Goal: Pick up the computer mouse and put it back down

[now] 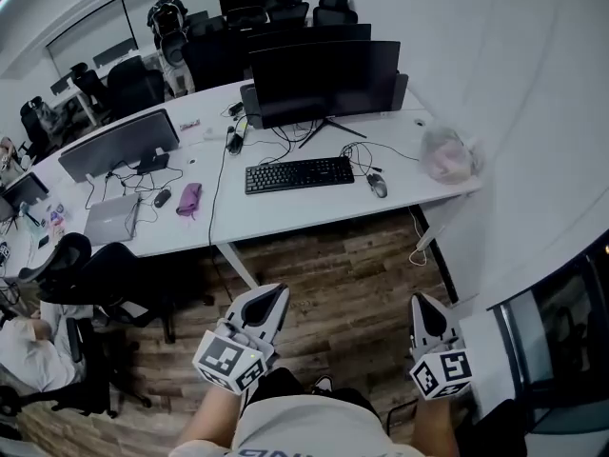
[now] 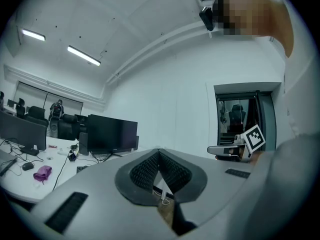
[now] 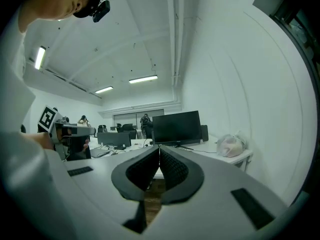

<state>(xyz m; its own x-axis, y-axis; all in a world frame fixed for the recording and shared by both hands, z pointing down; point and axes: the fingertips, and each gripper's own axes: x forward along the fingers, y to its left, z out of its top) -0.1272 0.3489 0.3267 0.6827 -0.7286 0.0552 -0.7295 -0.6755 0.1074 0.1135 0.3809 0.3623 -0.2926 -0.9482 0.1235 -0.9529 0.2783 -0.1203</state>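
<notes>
The grey computer mouse [image 1: 378, 186] lies on the white desk [image 1: 285, 217], just right of the black keyboard [image 1: 299, 174] and in front of the dark monitor [image 1: 324, 82]. Both grippers hang over the wooden floor well short of the desk, pointing toward it. My left gripper [image 1: 279, 291] is shut with nothing between its ribbed pads [image 2: 150, 168]. My right gripper [image 1: 420, 301] is also shut and empty, its pads [image 3: 170, 166] pressed together. The mouse does not show in either gripper view; the right gripper view shows the monitor [image 3: 176, 128] ahead.
A plastic bag [image 1: 445, 153] sits at the desk's right end near the wall. Further left lie a purple pouch [image 1: 188, 199], a second dark mouse [image 1: 163, 197] and a laptop [image 1: 111, 219]. Office chairs [image 1: 105, 274] and a seated person [image 1: 29, 346] are at the left.
</notes>
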